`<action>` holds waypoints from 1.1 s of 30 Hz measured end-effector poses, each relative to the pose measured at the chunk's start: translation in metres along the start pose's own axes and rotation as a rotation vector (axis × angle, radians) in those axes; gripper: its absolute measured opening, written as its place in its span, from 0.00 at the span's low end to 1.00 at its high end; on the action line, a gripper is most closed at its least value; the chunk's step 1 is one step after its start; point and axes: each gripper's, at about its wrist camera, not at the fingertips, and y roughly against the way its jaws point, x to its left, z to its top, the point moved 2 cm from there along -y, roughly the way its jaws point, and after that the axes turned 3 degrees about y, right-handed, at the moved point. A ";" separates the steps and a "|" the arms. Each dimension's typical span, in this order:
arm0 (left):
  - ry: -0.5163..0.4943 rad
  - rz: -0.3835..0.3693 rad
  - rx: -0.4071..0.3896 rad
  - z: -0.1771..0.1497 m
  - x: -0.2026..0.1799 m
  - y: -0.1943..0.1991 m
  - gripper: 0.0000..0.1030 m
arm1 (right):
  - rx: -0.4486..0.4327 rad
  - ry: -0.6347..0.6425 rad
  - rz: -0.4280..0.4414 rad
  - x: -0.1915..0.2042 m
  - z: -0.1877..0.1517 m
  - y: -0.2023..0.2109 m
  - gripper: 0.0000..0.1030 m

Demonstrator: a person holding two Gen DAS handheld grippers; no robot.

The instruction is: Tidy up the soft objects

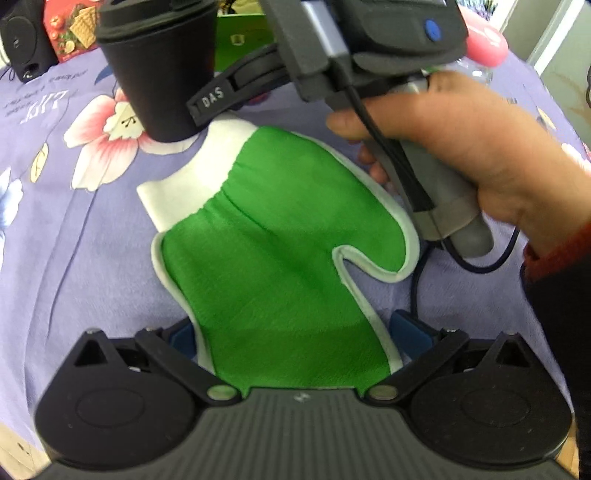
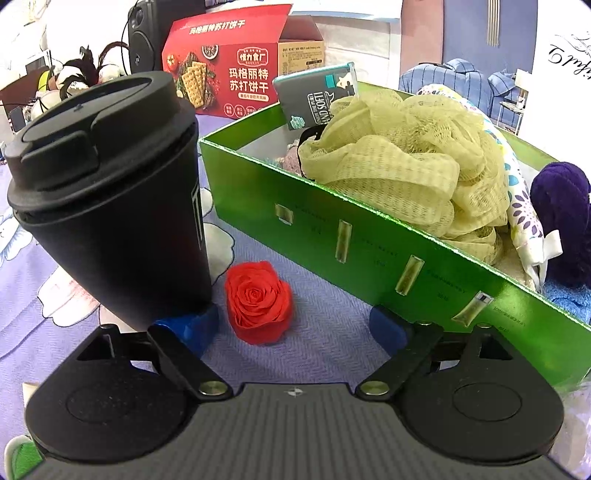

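A green mitten (image 1: 273, 243) with white trim and a white cuff lies flat on the purple floral cloth (image 1: 74, 240). My left gripper (image 1: 295, 334) is open, its blue fingertips either side of the mitten's near end. My right gripper (image 2: 297, 330) is open, with a red fabric rose (image 2: 258, 301) on the cloth between its blue fingertips. The right gripper's body, held by a hand (image 1: 476, 147), hovers over the mitten's far side in the left wrist view. A green box (image 2: 369, 240) holds a yellow-green mesh pouf (image 2: 402, 162), a purple yarn ball (image 2: 561, 206) and patterned cloth.
A black lidded cup (image 2: 110, 199) stands just left of the rose; it also shows in the left wrist view (image 1: 162, 70) by the mitten's cuff. A red cracker box (image 2: 229, 74) and a black speaker (image 2: 159, 33) stand behind. A pink object (image 1: 484, 40) sits far right.
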 end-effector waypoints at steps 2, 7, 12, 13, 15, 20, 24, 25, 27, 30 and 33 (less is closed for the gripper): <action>0.007 -0.037 -0.009 -0.002 0.004 0.004 0.99 | -0.024 0.021 0.015 0.002 -0.003 0.003 0.64; 0.031 -0.136 -0.016 0.002 0.030 0.022 0.52 | -0.046 0.040 0.049 0.009 -0.004 0.015 0.17; 0.103 -0.224 -0.040 0.000 0.078 0.047 0.39 | -0.080 0.052 0.015 0.016 -0.018 0.049 0.17; 0.099 -0.224 -0.065 -0.001 0.085 0.055 0.39 | -0.096 0.044 0.013 0.018 -0.021 0.060 0.17; 0.103 -0.233 -0.105 -0.001 0.099 0.068 0.39 | -0.119 0.002 0.023 0.015 -0.026 0.079 0.17; 0.077 -0.288 -0.128 0.003 0.109 0.076 0.36 | -0.160 -0.056 -0.003 0.013 -0.032 0.107 0.17; 0.079 -0.335 -0.016 -0.002 0.103 0.049 0.69 | -0.113 -0.077 -0.023 0.008 -0.038 0.099 0.17; 0.076 -0.331 -0.006 -0.002 0.098 0.044 0.69 | -0.103 -0.085 -0.026 0.007 -0.039 0.098 0.17; 0.060 -0.339 0.010 -0.007 0.087 0.040 0.69 | -0.090 -0.106 -0.021 0.004 -0.045 0.095 0.17; 0.030 -0.343 0.027 -0.006 0.063 0.032 0.83 | -0.082 -0.113 -0.011 0.002 -0.052 0.093 0.17; -0.017 -0.281 0.007 -0.001 0.040 0.024 0.84 | -0.079 -0.110 0.006 0.003 -0.055 0.087 0.17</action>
